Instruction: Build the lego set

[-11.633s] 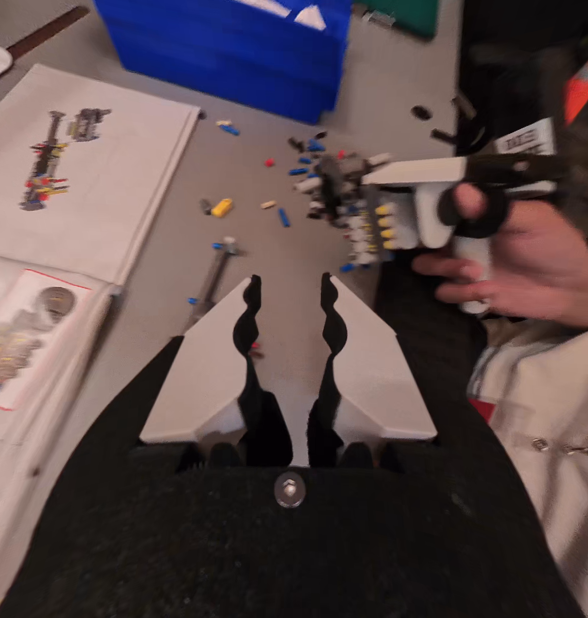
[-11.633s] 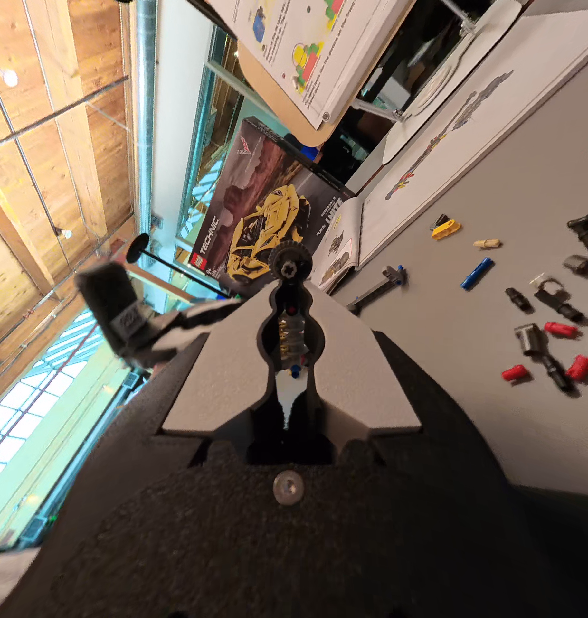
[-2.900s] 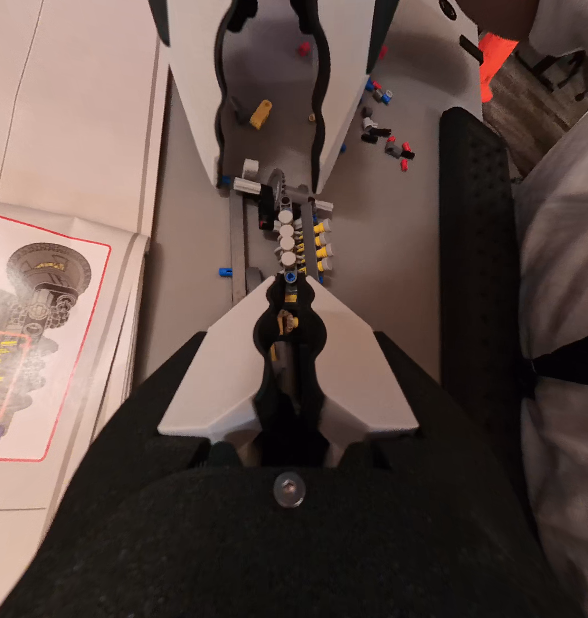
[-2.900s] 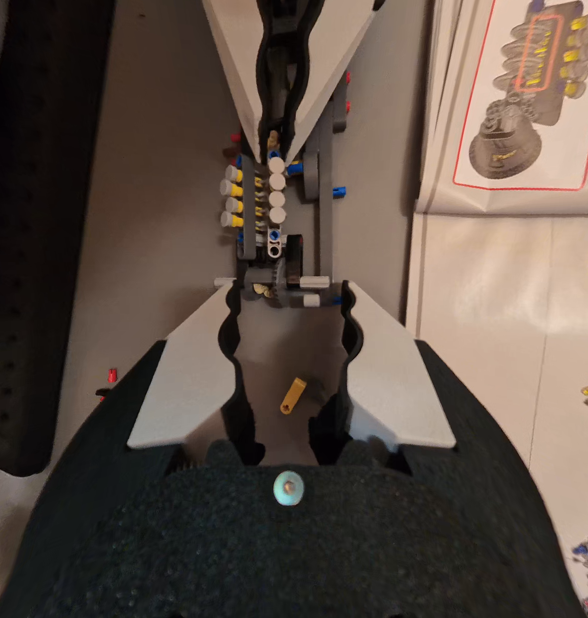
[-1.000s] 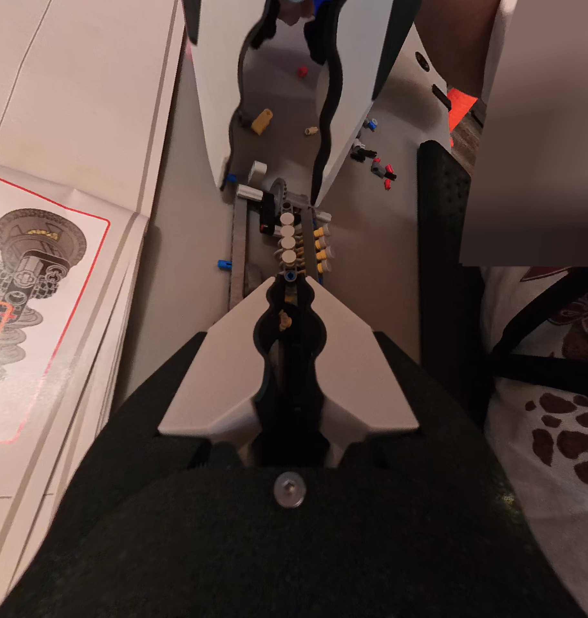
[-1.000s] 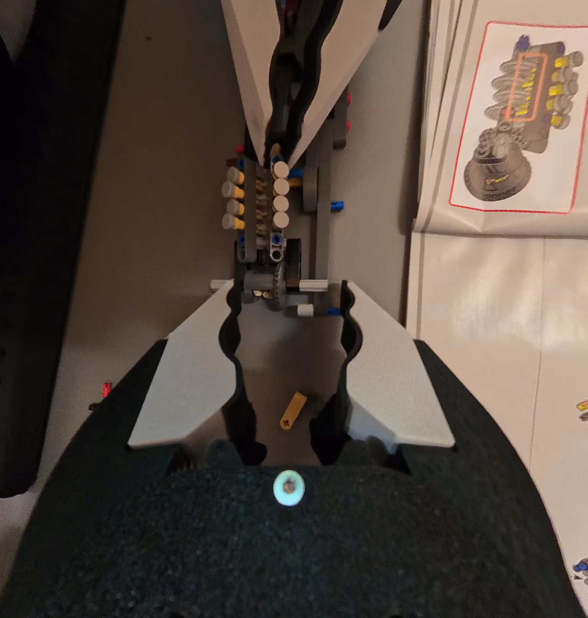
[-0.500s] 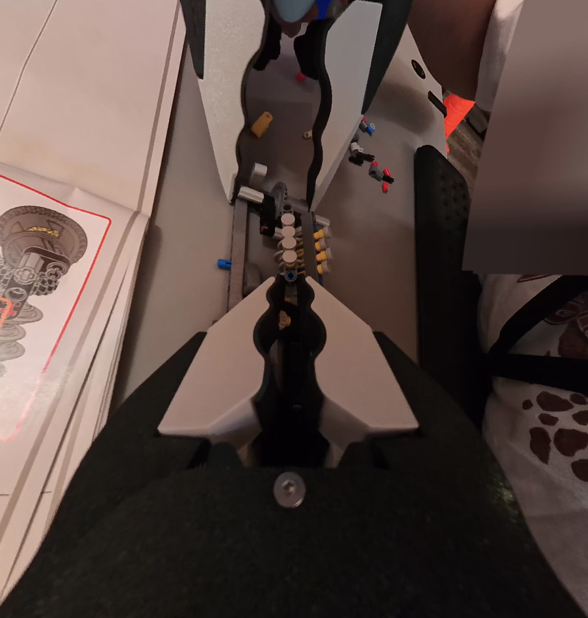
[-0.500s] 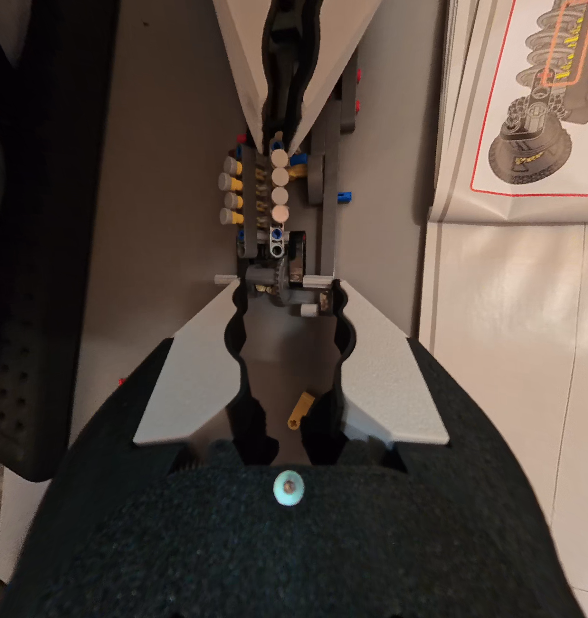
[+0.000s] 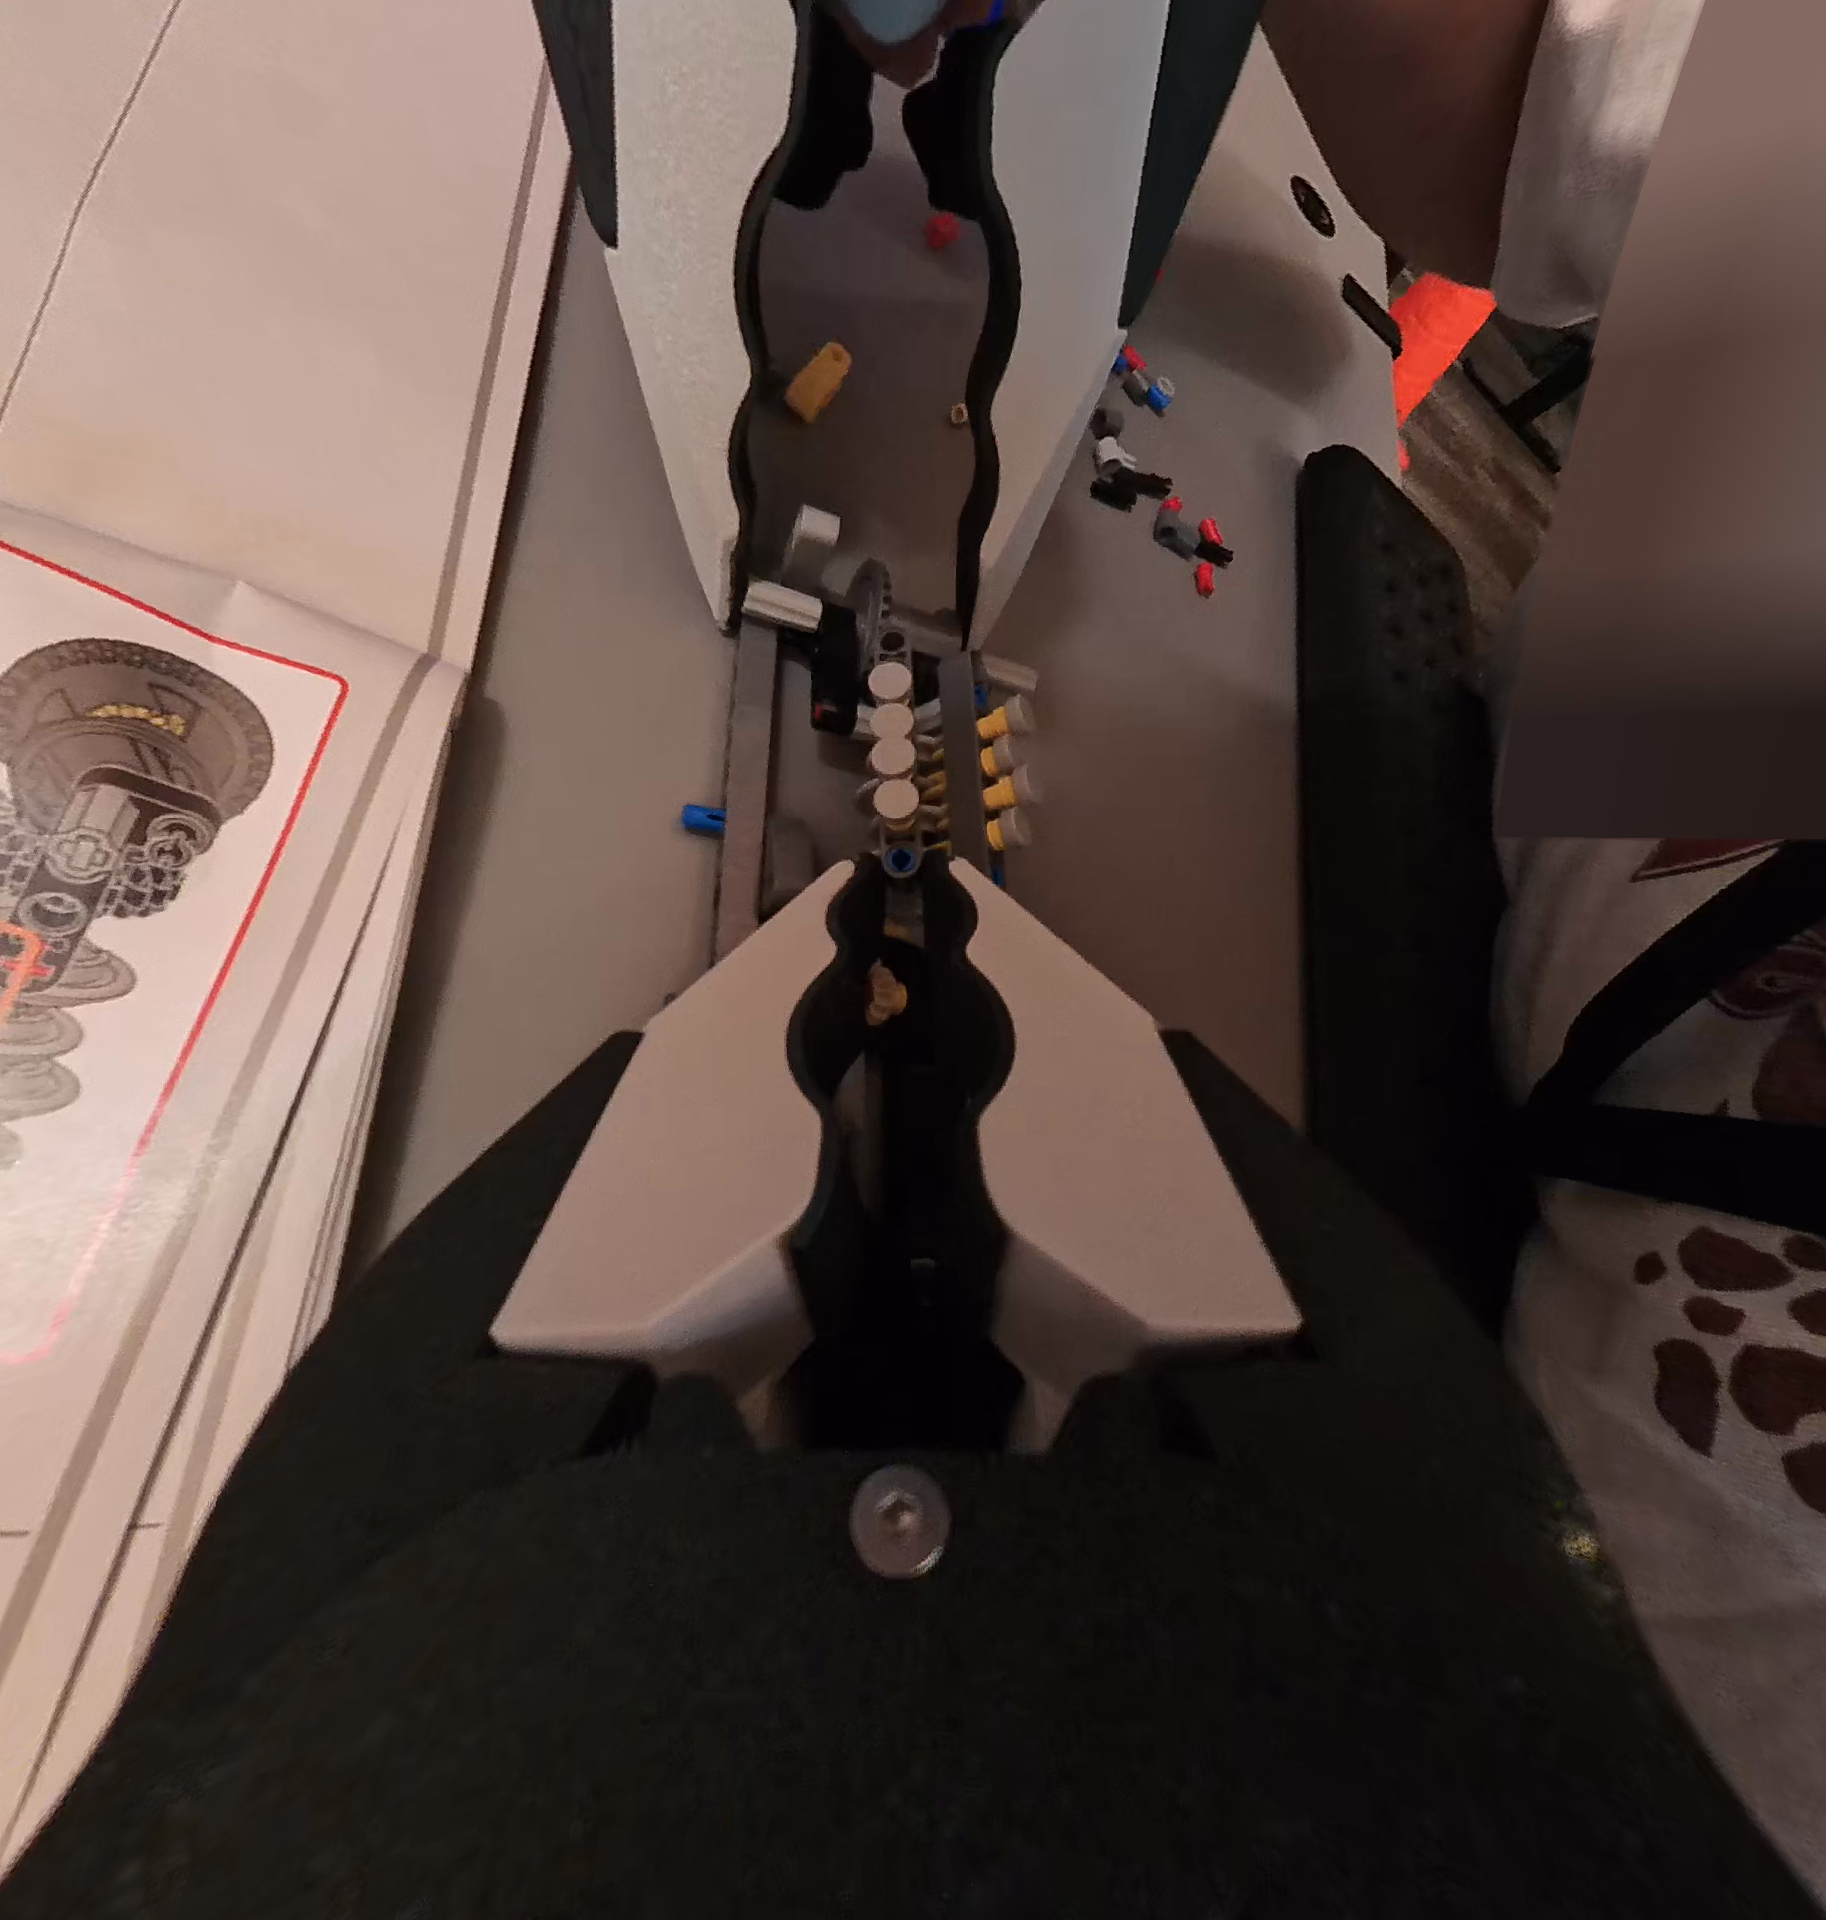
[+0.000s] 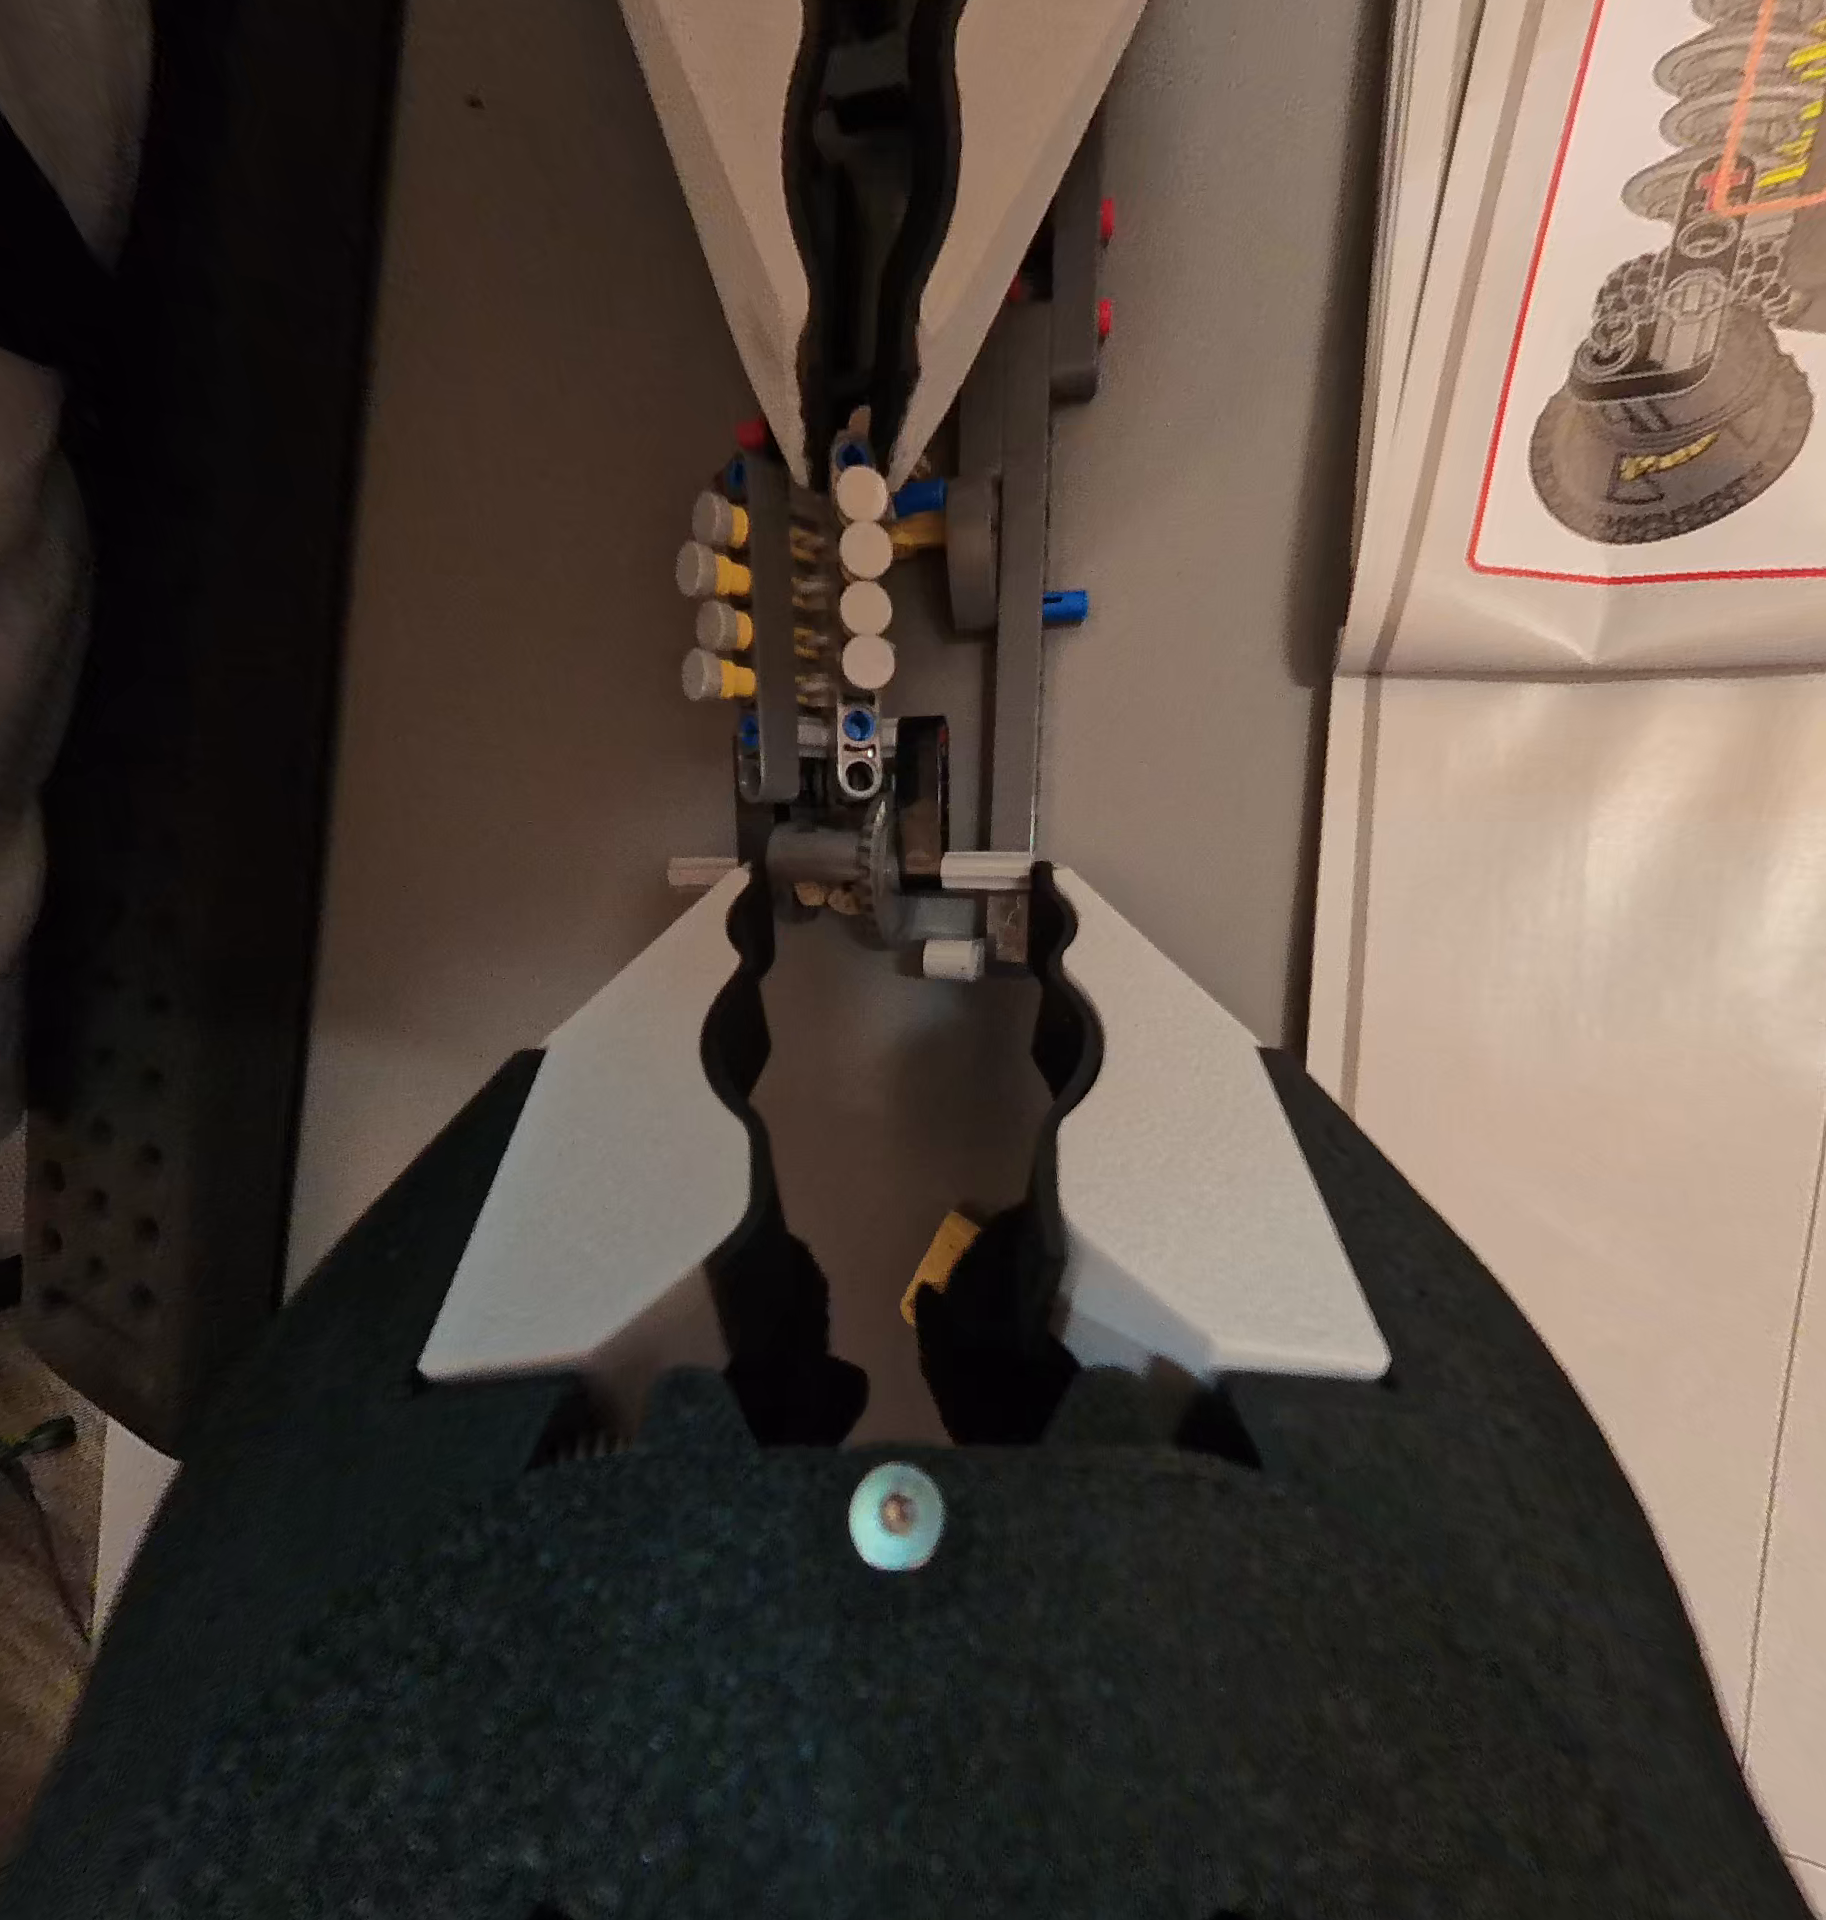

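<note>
The open instruction booklet (image 9: 140,883) lies on the grey table (image 9: 597,748) beside both grippers. The lego assembly (image 9: 893,738) sits between them: the left gripper (image 9: 901,868) has its jaws pinching one end, while the right gripper (image 10: 893,883) has its jaws spread around the gear end. A small yellow piece (image 10: 940,1252) lies between the right jaws.
</note>
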A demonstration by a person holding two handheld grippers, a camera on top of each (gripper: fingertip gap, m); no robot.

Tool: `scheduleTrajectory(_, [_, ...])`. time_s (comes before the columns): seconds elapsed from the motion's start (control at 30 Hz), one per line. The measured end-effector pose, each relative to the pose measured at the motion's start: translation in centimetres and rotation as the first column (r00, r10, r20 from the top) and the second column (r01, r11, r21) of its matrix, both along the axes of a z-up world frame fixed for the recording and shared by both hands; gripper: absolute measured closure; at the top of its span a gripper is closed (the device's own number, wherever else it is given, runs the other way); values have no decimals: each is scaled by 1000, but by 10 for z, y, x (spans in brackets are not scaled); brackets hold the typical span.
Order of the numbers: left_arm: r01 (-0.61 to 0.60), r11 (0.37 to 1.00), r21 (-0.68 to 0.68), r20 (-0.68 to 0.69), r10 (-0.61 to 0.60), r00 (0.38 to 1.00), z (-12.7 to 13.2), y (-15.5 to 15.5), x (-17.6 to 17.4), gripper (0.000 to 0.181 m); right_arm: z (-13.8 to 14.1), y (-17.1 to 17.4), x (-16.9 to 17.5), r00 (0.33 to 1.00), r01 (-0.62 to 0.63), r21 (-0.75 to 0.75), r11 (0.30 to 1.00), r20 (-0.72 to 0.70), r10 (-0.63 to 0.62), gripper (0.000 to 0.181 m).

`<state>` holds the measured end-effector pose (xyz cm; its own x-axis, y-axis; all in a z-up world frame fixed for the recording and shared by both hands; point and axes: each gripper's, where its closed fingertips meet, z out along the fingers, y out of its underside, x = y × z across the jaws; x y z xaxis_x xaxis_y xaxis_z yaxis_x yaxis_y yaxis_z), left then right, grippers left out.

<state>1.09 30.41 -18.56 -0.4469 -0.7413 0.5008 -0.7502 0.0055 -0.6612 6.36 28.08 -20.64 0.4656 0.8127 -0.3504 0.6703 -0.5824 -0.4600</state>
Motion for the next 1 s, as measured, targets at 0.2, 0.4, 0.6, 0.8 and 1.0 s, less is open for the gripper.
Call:
scheduleTrajectory(0.2, [15, 998, 63, 32, -18, 999, -1, -2, -1, 175, -2, -1, -1, 995, -14, 46, 999, 104, 10, 131])
scheduleTrajectory(0.4, [22, 987, 156, 57, -31, 998, -4, -2, -1, 175, -2, -2, 0, 992, -7, 2, 1000, 123, 7, 131])
scheduleTrajectory(0.6, [-45, 993, 108, 91, 35, 995, 5, 7, 1, 167, -1, 0, -1, 994, -22, -14, 1000, 103, 23, 131])
scheduleTrajectory(0.8, [-20, 987, 159, 119, 1, 993, 9, 10, -3, 137, -1, 0, -2, 995, -9, -17, 1000, 98, 10, 131])
scheduleTrajectory(1.0, [39, 956, 292, 110, -74, 991, -5, -2, -7, 131, -1, 1, -3, 996, 5, -29, 1000, 90, -2, 132])
